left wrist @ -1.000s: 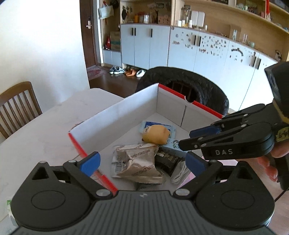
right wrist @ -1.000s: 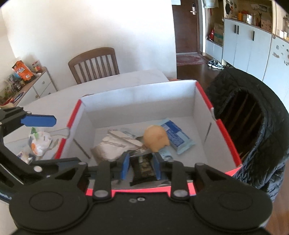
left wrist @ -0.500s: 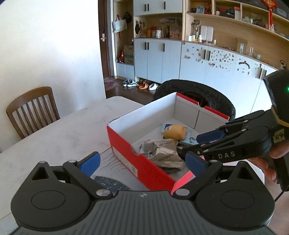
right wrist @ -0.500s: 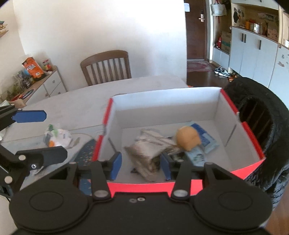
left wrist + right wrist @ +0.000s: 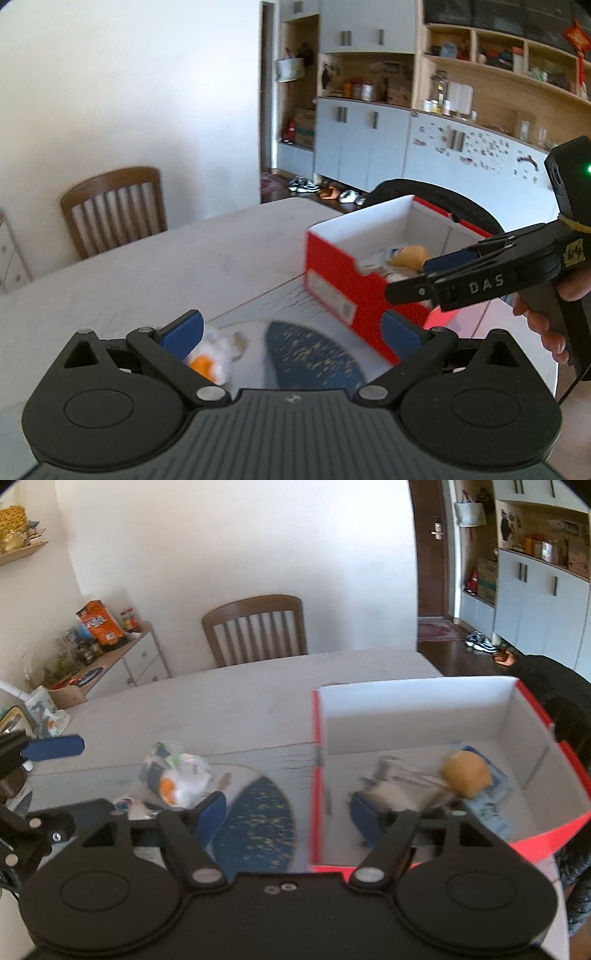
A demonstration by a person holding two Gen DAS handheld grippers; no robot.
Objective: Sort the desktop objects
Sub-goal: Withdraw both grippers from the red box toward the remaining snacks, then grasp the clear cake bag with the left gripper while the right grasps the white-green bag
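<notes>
The right hand-held gripper (image 5: pixel 286 814) is seen opening, empty; the left hand-held gripper (image 5: pixel 291 330) is spread. Next, the packet (image 5: pixel 177 777) at ten o'clock must be fetched for the box (image 5: pixel 406 716).

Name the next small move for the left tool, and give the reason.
Probably ease the left tool down over the white-and-orange packet and close on it. Its jaws stand open and empty, the packet lies loose on the table outside the red box, and other snacks already sit inside.

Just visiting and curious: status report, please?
Left gripper open, empty. Right gripper opening, empty. White-orange packet waits on table beside red box. Nothing in the way.
</notes>
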